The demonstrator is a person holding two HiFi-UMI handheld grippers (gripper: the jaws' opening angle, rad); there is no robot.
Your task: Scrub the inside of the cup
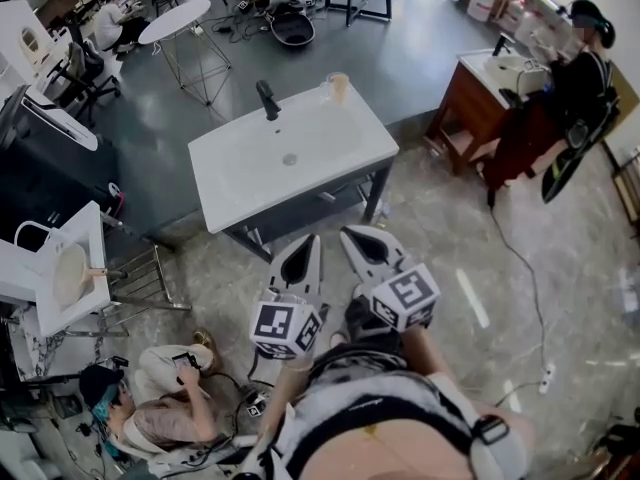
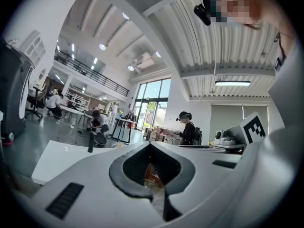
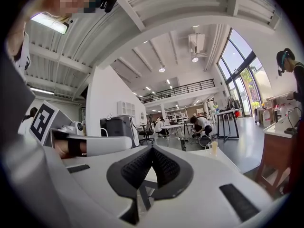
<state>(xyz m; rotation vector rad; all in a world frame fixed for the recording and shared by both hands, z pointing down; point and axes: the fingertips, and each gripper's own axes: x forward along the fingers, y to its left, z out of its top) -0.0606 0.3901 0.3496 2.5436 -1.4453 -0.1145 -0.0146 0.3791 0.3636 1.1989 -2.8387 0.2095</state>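
A pale, translucent cup stands on the back right corner of a white sink basin, right of a black faucet. My left gripper and right gripper hover side by side over the floor, short of the basin's front edge. Both point toward it, shut and empty. In the left gripper view the shut jaws fill the foreground, with the cup and faucet small beyond them. The right gripper also looks at the cup, far off to the right.
A person sits on the floor at the lower left beside another white basin. Another person stands at a wooden wash stand on the right. A cable with a power strip lies on the floor at the right.
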